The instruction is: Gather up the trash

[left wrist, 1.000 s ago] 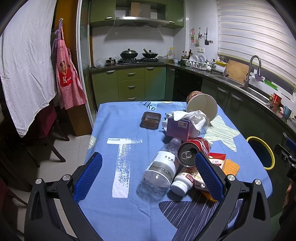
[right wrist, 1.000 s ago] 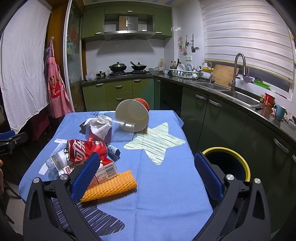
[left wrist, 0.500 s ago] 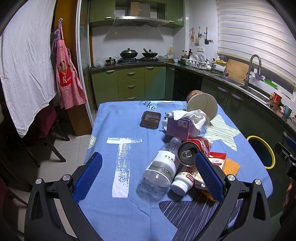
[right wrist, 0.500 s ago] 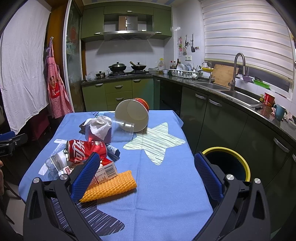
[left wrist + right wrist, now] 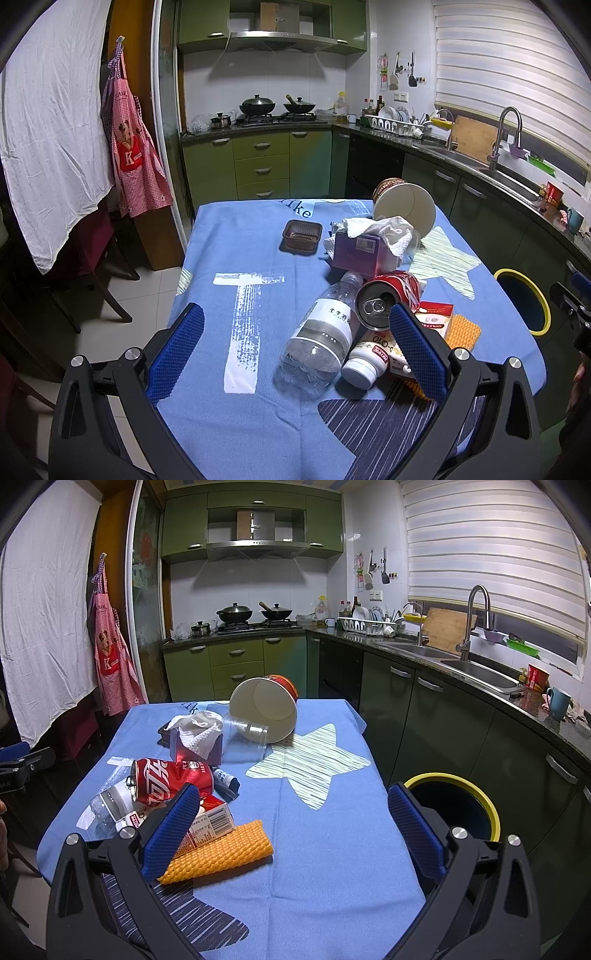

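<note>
Handling: we judge the red soda can light, thin-walled and easily dented, so we'd grip it across its round body.
Look: red with white lettering, lying on its side, opened top facing our left gripper.
Place: atop the clear plastic bottle, near the yellow-rimmed bin.
Tools: left gripper and right gripper both spread wide, holding nothing.
</note>
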`<state>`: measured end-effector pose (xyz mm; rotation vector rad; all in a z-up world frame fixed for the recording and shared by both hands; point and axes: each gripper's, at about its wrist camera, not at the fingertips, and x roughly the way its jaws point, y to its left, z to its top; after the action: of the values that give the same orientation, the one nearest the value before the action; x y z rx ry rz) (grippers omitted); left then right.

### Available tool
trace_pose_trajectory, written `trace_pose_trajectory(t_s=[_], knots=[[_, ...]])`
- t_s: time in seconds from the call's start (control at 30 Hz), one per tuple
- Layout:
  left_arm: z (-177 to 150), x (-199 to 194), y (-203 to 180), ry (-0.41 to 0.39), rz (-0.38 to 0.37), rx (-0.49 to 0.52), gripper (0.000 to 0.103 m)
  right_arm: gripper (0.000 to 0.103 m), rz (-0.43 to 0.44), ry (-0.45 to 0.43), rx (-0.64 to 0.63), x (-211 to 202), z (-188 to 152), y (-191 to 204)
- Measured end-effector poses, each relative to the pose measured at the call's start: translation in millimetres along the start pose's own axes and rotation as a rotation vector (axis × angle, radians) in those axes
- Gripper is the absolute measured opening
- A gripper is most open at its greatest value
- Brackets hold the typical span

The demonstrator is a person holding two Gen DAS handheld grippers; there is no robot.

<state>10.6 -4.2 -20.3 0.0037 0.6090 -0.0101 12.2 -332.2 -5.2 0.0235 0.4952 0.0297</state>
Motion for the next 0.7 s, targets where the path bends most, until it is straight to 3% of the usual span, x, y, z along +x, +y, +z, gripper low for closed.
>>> trace_pose_trajectory(t_s=[0.2, 0.4, 0.53, 0.7], knots=[[5, 15, 0, 0.021, 0.007, 0.014, 0.099, 0.097, -0.003, 0.004, -0.006, 9, 4, -1], [33, 55, 11, 0.035, 0.020, 0.016, 0.099, 0.097, -0.003, -0.030, -0.061, 40, 27, -2], [57, 93, 18, 0.027, 0.038, 0.030, 0.099, 0.097, -0.002, -0.061, -0.116, 79, 53, -1], [87, 146, 24, 0.002, 0.079, 0.050, 0.099, 0.094, 0.010, -0.033, -0.175, 148, 83, 1]])
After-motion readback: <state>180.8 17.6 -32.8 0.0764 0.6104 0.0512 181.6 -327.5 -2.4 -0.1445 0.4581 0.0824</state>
